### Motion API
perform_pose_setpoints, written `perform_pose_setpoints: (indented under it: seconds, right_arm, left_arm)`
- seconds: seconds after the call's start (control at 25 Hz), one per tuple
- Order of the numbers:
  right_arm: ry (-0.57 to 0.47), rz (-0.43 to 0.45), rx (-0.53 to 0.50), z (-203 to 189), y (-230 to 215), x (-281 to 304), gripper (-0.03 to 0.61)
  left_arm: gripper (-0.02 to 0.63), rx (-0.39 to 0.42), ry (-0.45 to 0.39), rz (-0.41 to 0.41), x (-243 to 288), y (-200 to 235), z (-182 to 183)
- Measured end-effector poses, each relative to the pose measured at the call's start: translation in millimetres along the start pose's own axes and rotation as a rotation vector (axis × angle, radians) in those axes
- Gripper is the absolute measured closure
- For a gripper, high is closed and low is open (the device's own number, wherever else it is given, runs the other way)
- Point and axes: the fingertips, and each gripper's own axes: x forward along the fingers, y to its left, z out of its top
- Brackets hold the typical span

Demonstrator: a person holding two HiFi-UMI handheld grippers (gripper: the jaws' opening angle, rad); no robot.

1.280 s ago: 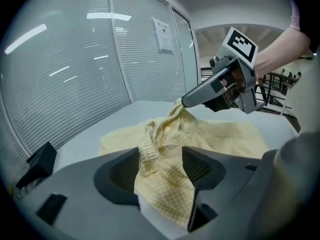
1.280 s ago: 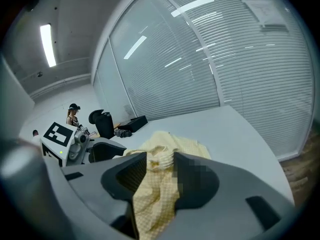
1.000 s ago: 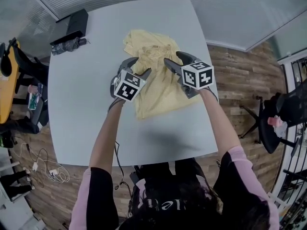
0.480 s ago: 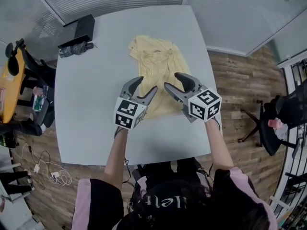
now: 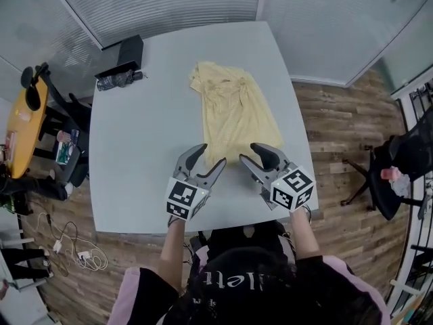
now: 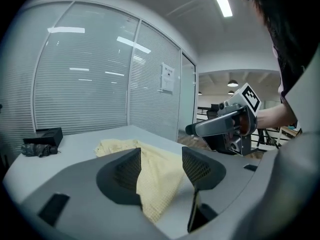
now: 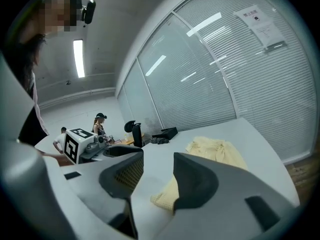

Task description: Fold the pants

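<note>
Pale yellow pants (image 5: 233, 110) lie stretched out lengthwise on the grey table (image 5: 135, 154), crumpled at the far end. Both grippers hover over the pants' near edge, close to the table's front. My left gripper (image 5: 210, 156) is open; through its jaws the cloth (image 6: 155, 176) lies on the table beyond, unheld. My right gripper (image 5: 252, 153) is open too, its jaws having just been closing part way with nothing pressed between them; the pants' near corner (image 7: 167, 196) shows past them. Each gripper view also catches the other gripper (image 6: 225, 129) (image 7: 85, 144).
A black box (image 5: 125, 49) and a dark bundle (image 5: 115, 80) sit at the table's far left corner. Glass walls with blinds stand behind the table. Chairs (image 5: 399, 168) and a yellow table (image 5: 24, 127) flank it, and cables (image 5: 67, 249) lie on the wood floor.
Both grippers have drawn back from the middle of the pants to their near edge, towards the person. The pants now lie longer and flatter than a second ago.
</note>
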Motion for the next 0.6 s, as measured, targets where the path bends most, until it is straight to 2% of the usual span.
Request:
perform_pose_setpoints:
  seconds: [0.32,0.6]
  right_arm:
    - [0.044,-0.010,-0.001,-28.9,41.2,-37.6,0.408]
    - [0.059,0.004,-0.021,-36.8,60.1,-61.4,0.437]
  left_arm:
    - [0.342,-0.055,-0.019,-0.040,-38.8,-37.7,-24.5]
    - [0.342,-0.057,-0.015,-0.049,-52.0,-71.2,-34.0]
